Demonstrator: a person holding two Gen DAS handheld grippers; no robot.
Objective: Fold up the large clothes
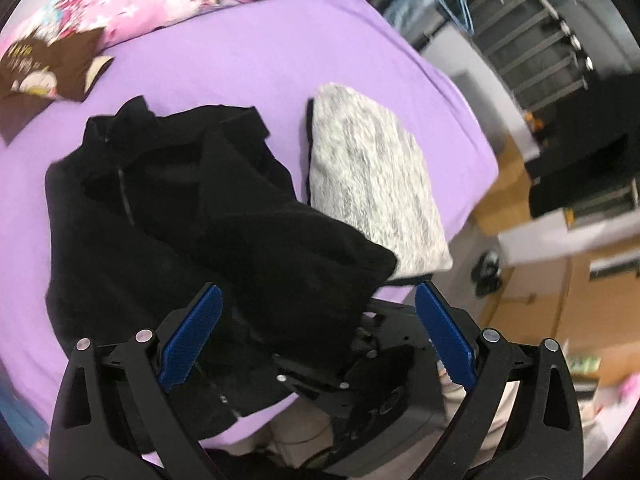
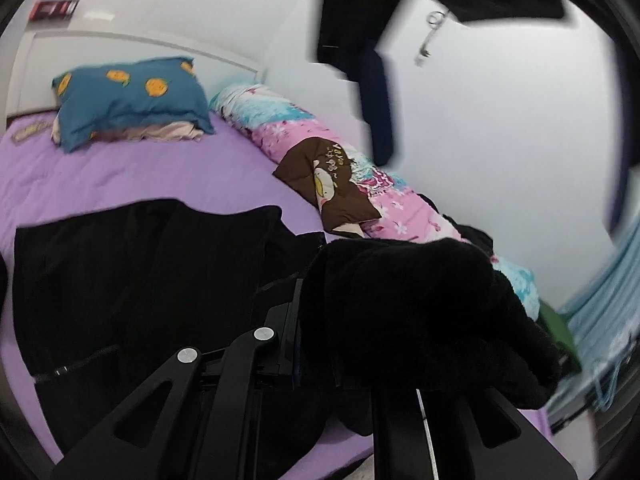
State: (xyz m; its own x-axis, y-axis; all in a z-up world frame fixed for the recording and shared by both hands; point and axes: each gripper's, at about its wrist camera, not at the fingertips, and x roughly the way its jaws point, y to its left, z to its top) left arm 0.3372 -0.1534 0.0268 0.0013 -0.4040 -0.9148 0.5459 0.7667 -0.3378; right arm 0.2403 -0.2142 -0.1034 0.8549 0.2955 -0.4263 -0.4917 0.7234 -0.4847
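A purple bed (image 1: 248, 52) is seen in both views, with a black garment (image 1: 168, 216) spread across its near side. The left gripper (image 1: 318, 334) is held above the garment's near edge with its jaws wide apart, nothing between the blue pads (image 1: 192, 340). The right gripper (image 2: 360, 344) is closed on a bunched fold of the garment (image 2: 404, 304), which is lifted off the bed and covers the fingertips. A folded grey knit (image 1: 372, 176) just beside the garment is shown only by the left view; a blue pillow (image 2: 128, 96) at the headboard is shown only by the right view. A pink floral quilt (image 2: 320, 148) along the wall is seen in both.
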